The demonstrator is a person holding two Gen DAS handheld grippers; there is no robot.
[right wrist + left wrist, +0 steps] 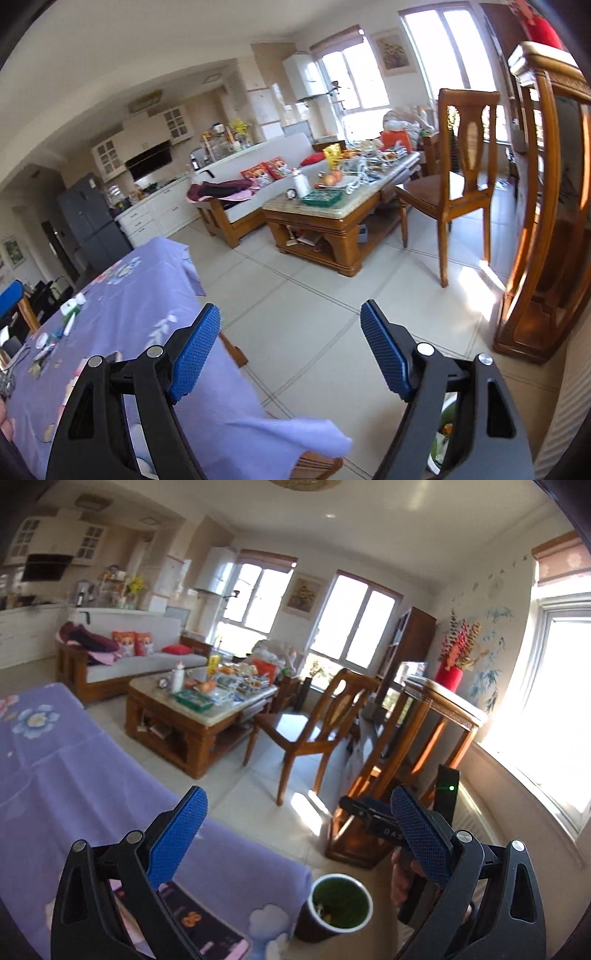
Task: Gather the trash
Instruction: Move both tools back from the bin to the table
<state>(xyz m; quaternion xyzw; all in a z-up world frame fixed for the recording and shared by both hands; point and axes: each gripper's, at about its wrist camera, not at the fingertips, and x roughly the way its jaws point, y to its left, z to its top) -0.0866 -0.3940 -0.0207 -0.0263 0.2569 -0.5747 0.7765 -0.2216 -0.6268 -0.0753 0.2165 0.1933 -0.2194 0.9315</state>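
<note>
Partly hidden | trash cup (334, 908) base | right hand-held gripper (290, 354) spread

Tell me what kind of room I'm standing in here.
Most likely an open-plan living room joined to a kitchen in a home: a sofa faces a cluttered wooden coffee table, and kitchen cabinets with a dark fridge stand behind.

Right gripper (290, 354) with blue textured fingers (195, 358) spread wide and empty, held above the corner of the desk draped in purple floral cloth (147, 295), small scattered litter (55, 332) at its far end.
</note>
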